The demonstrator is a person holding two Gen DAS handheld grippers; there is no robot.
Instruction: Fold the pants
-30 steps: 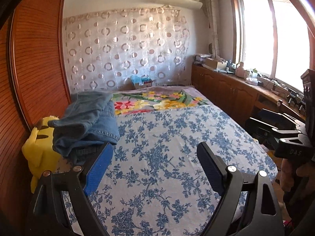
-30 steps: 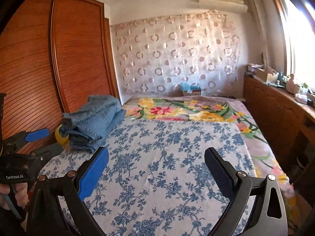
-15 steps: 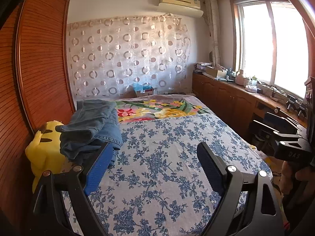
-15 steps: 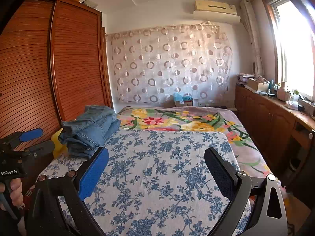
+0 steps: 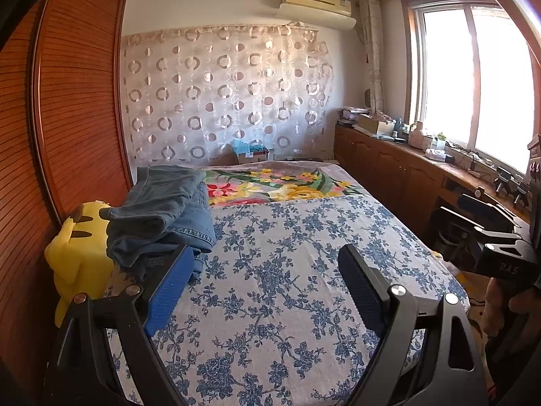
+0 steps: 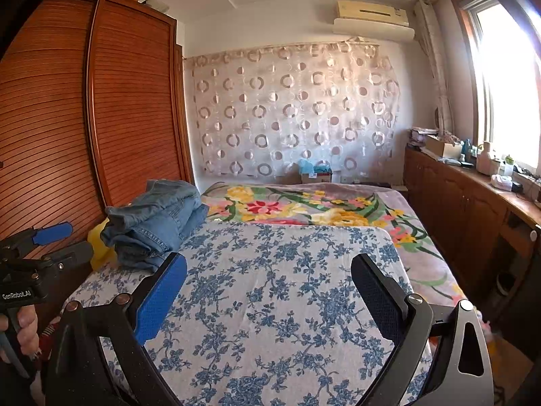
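Observation:
A pile of folded blue denim pants (image 5: 162,213) lies at the far left of the bed, next to the wardrobe; it also shows in the right wrist view (image 6: 155,220). My left gripper (image 5: 267,270) is open and empty, held above the near part of the bed, its left finger close in front of the pile. My right gripper (image 6: 268,277) is open and empty above the floral sheet. Each gripper shows at the edge of the other's view: the right one (image 5: 487,223), the left one (image 6: 44,240).
The bed (image 5: 304,253) has a blue floral sheet near me and a bright flowered blanket (image 6: 304,206) beyond. A yellow plush toy (image 5: 77,253) sits beside the pants. A wooden wardrobe (image 6: 101,118) stands left, cabinets (image 5: 405,176) under the window right.
Both cameras have tilted upward and pulled back a little, so more wall and ceiling show. The pants pile has not moved and both grippers stay open.

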